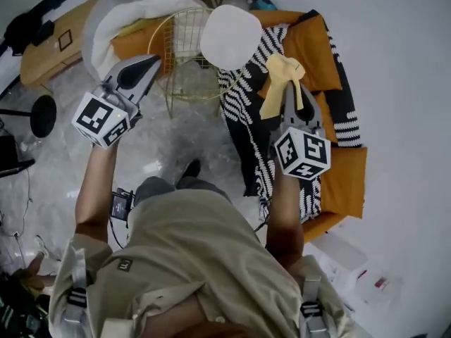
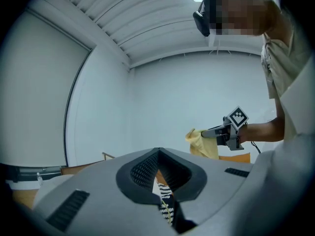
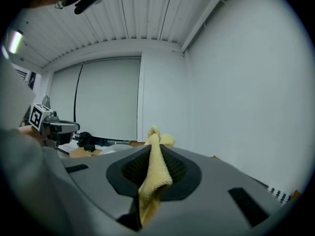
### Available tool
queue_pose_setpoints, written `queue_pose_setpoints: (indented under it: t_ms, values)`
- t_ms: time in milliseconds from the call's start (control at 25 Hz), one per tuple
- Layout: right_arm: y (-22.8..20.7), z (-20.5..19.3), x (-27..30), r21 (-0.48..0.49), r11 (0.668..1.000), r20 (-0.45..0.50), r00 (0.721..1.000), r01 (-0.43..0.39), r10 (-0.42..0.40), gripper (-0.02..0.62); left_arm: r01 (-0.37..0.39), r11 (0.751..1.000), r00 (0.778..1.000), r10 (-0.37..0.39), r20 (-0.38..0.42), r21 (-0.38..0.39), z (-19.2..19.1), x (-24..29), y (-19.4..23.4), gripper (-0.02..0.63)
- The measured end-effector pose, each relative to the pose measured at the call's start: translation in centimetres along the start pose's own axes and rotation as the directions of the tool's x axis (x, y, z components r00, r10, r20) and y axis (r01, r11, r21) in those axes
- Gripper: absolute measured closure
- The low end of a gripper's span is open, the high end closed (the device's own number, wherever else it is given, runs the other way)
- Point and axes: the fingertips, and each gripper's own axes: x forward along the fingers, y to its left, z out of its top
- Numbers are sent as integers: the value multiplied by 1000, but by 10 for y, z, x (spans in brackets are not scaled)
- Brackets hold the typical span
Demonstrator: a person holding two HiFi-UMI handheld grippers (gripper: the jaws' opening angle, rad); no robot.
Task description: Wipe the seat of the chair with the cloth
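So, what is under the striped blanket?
Orange sofa cushions show past the edges of the blanket, so it lies on them. What is under its middle is covered, and the cloth in the right gripper hides a part too.

In the head view the cloth (image 1: 276,94) covers the fingertips of the right gripper (image 1: 294,96), and a white round shape (image 1: 230,36) hides one side of the chair (image 1: 184,55). In the left gripper view the left gripper (image 2: 158,151) hides most of the striped blanket (image 2: 165,200).
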Motion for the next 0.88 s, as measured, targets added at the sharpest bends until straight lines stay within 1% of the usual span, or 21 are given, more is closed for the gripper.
queue_pose_setpoints:
  t_ms: [160, 280, 400, 520, 600, 680, 720, 800, 880]
  values:
    - [-14, -15, 6, 27, 1000, -14, 1000, -9, 9, 549, -8, 999, 1000, 9, -17, 32, 1, 10, -5, 591]
    - [-26, -14, 14, 22, 1000, -24, 1000, 8, -7, 549, 3, 1000, 1000, -2, -18, 27, 4, 26, 1, 591]
    - [-27, -19, 11, 35, 999, -39, 999, 37, -36, 549, 36, 999, 999, -36, -22, 19, 3, 33, 3, 591]
    - [-22, -28, 5, 34, 996, -46, 996, 79, -77, 549, 94, 995, 995, -93, -24, 18, -5, 40, 7, 591]
    - [-28, -26, 9, -3, 995, -38, 994, 101, -101, 549, 113, 994, 994, -113, 6, 9, -9, 54, 12, 591]
    - [-38, -6, 22, -70, 990, -19, 992, 123, -125, 549, 121, 993, 991, -121, 62, -6, -7, 75, 22, 591]
    - [-38, 4, 28, -89, 987, -17, 990, 136, -138, 549, 130, 991, 988, -128, 87, -13, -3, 82, 29, 591]
    - [-28, 8, 36, -84, 984, -41, 986, 159, -163, 549, 157, 987, 983, -153, 106, -28, 1, 86, 46, 591]
    - [-19, 8, 43, -73, 982, -71, 981, 176, -182, 549, 182, 982, 978, -177, 107, -46, 2, 89, 59, 591]
